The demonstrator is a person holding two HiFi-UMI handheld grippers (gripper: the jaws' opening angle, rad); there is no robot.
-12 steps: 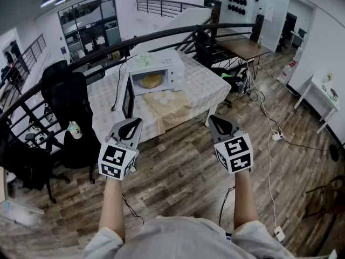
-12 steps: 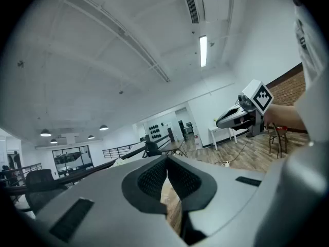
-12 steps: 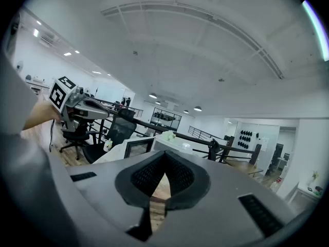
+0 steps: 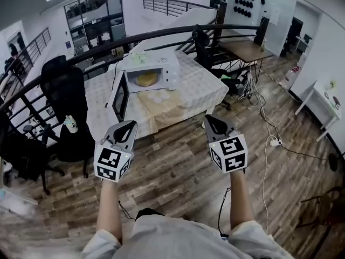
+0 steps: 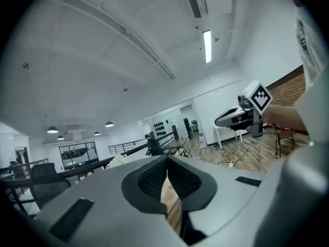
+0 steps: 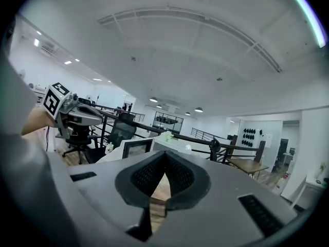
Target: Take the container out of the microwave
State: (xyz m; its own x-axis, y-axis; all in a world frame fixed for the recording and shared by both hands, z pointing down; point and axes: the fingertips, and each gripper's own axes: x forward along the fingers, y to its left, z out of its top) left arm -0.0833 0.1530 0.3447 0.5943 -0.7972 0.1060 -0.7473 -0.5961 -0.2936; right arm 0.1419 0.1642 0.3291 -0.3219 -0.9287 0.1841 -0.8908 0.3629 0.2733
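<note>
Currently, the container [image 4: 146, 79], pale with something yellowish in it, is sitting inside the cavity of the white microwave [image 4: 171, 63], whose door [image 4: 119, 97] is hanging wide open to the left. The microwave is standing toward the back of a desk [image 4: 207, 90] covered in a light checked cloth. A tan mat [image 4: 170, 108] is lying on the desk just in front of the opening, with a few small pale round items [image 4: 160, 96] resting on it.

Both tools are hovering short of the desk, over the wooden floor [image 4: 178, 169], and are well apart from the container. The left hand-held gripper [image 4: 128, 127] is pointing toward the open door, below and to the left of the container. Its jaws are pressing together at the tips with nothing between them. The right hand-held gripper [image 4: 212, 121] is floating below and to the right of the container, facing the desk's front edge. Its jaws are likewise meeting at the tips, empty.

A black office chair [image 4: 63, 88] is standing left of the desk, and a dark railing [image 4: 161, 34] is curving behind it.
</note>
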